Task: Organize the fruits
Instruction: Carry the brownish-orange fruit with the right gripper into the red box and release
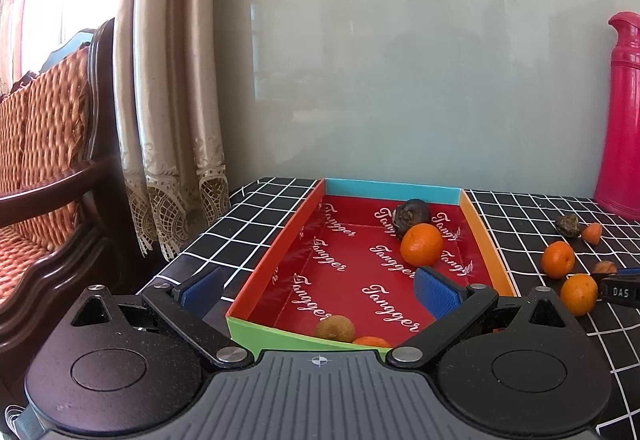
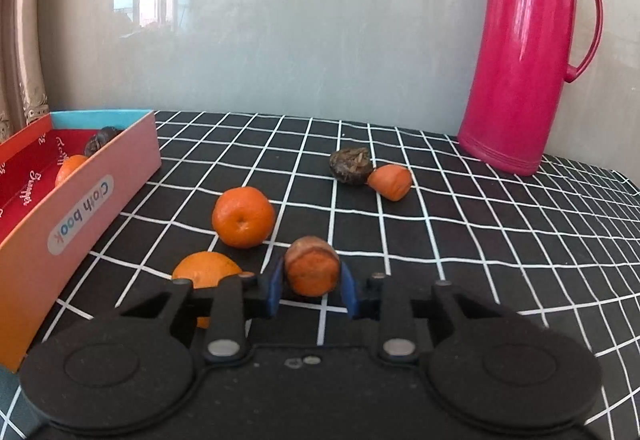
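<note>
We list first the cut orange-fleshed fruit piece [image 2: 312, 272], brown-skinned on top, clamped between the blue pads [image 2: 273, 290] of the right gripper [image 2: 311, 290], whose jaws are closed onto it from either side. It sits low over the black-and-white checked tablecloth [image 2: 460, 240], right of the box.

Next, loose on the cloth: one whole tangerine [image 2: 243, 217] just beyond the held piece, and a second tangerine [image 2: 206, 272] nearer, partly hidden behind the gripper's left linkage. Further back we note a dark wrinkled fruit [image 2: 351, 165] touching a small orange piece [image 2: 390, 182].

The open cardboard box [image 1: 276, 272], with a red printed floor and walls of orange, blue and green, stands at the left of the cloth. Inside we count a tangerine [image 1: 422, 244] against a dark wrinkled fruit [image 1: 412, 218] near the far right corner, and a brownish-green round fruit [image 1: 335, 328] beside an orange one [image 1: 372, 342] at the near wall.

The left gripper [image 1: 320, 290] hangs over the near end of the box, its blue pads [image 1: 434, 290] spread wide with nothing between them.

Surroundings: a tall pink thermos jug [image 2: 528, 52] at the far right of the cloth, a pale glossy wall panel [image 2: 300, 40], a beige lace-hemmed curtain [image 1: 168, 100], and a wooden-framed cushioned seat [image 1: 44, 160] at the left.
</note>
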`<state>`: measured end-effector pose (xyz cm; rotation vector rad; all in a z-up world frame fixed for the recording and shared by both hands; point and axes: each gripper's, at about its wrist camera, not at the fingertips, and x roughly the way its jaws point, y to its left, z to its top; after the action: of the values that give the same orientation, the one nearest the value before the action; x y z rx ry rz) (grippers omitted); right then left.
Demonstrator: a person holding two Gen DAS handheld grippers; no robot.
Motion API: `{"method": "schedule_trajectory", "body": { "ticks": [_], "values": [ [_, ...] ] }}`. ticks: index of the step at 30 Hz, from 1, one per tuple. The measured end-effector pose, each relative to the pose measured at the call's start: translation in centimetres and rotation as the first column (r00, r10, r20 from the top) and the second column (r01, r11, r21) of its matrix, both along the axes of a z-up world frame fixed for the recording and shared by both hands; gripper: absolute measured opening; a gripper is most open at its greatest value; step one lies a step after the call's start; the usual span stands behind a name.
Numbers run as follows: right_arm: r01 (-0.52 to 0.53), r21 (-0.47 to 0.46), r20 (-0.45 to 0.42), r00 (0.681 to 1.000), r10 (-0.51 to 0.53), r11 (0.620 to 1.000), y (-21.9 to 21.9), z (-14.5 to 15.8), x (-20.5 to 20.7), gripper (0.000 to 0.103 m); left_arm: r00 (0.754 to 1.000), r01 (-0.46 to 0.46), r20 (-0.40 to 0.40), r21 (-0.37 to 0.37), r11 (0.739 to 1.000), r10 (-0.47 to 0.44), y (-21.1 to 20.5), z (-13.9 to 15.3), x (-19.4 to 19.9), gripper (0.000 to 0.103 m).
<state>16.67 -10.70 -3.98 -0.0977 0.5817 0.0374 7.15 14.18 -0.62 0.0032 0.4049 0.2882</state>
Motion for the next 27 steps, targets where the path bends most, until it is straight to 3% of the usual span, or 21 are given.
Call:
{"method": "schedule_trajectory", "body": {
  "ticks": [18, 27],
  "values": [
    [-0.050, 0.026, 0.110, 0.993, 0.046, 0.998, 1.2, 3.7, -2.8, 0.029, 1.000, -0.017, 0.006, 0.016, 1.000, 0.017, 0.6, 0.3, -1.8, 0.101],
    [-0.140, 0.027, 0.166, 0.977, 0.133, 0.990, 4.0, 5.0, -4.5, 0.029, 0.999, -0.042, -0.021, -0.004, 0.999, 0.042, 2.3, 0.0, -3.1, 0.101]
  ]
}}
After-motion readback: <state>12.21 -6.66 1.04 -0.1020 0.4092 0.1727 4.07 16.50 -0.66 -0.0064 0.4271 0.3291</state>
